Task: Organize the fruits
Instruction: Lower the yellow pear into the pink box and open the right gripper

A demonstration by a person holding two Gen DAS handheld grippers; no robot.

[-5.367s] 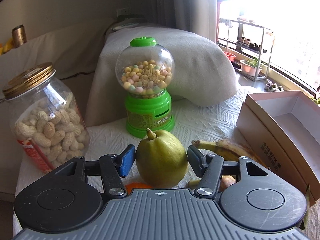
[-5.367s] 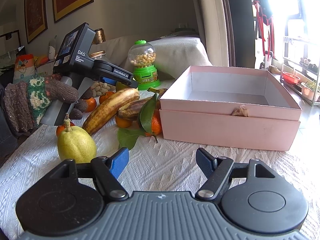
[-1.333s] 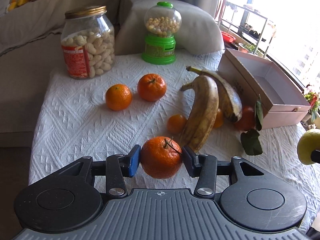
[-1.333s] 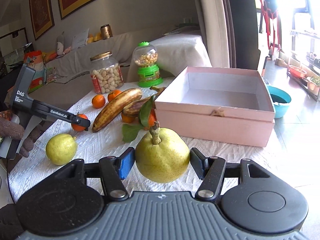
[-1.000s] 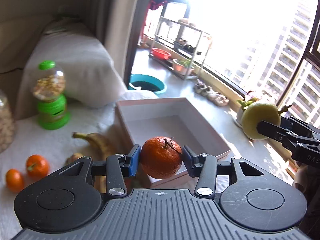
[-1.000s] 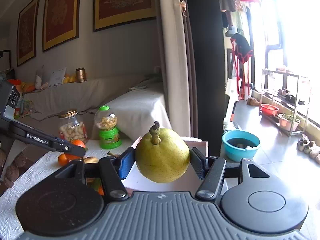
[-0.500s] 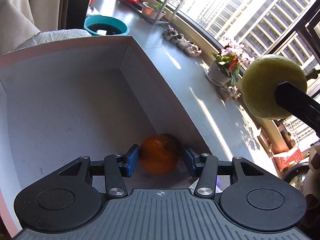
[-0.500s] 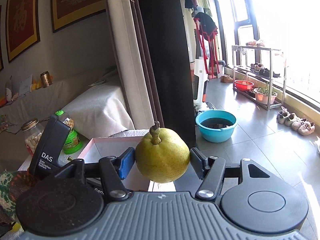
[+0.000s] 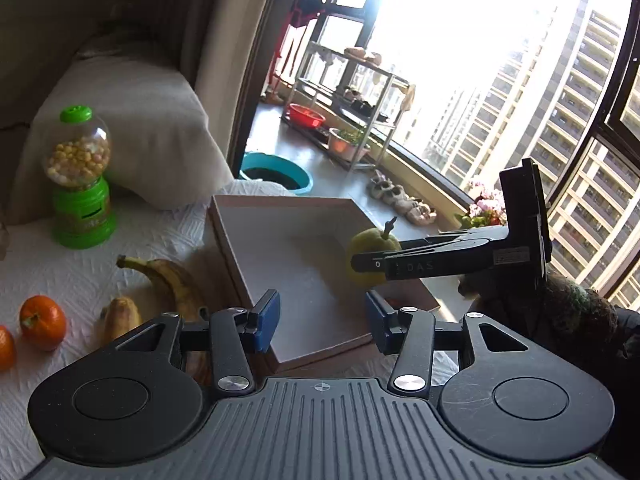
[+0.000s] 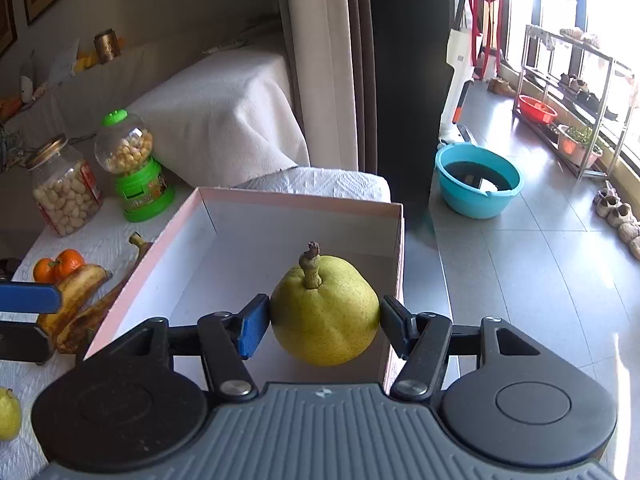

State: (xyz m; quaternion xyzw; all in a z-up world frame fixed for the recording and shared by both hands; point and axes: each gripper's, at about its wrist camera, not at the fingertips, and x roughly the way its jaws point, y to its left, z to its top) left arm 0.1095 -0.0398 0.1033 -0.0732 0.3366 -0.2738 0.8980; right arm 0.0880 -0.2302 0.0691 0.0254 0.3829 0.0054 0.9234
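My right gripper (image 10: 324, 324) is shut on a yellow-green pear (image 10: 325, 312) and holds it inside the pink box (image 10: 296, 200), near its right wall. In the left wrist view the pear (image 9: 370, 244) and right gripper (image 9: 362, 262) hang over the box (image 9: 280, 202). My left gripper (image 9: 322, 320) is open and empty above the box's near corner. The orange I carried is hidden behind the box wall. Two bananas (image 9: 176, 284) and oranges (image 9: 42, 322) lie on the white cloth left of the box. Another pear (image 10: 8, 414) lies at the lower left.
A green candy dispenser (image 9: 80, 184) and a peanut jar (image 10: 64, 192) stand at the back of the table. A teal basin (image 10: 478, 180) sits on the floor beyond. A shoe rack (image 10: 572, 92) stands by the window. The table edge runs just right of the box.
My left gripper has opened, let go of the orange and pulled back up out of the box. My right gripper has lowered the pear into the box.
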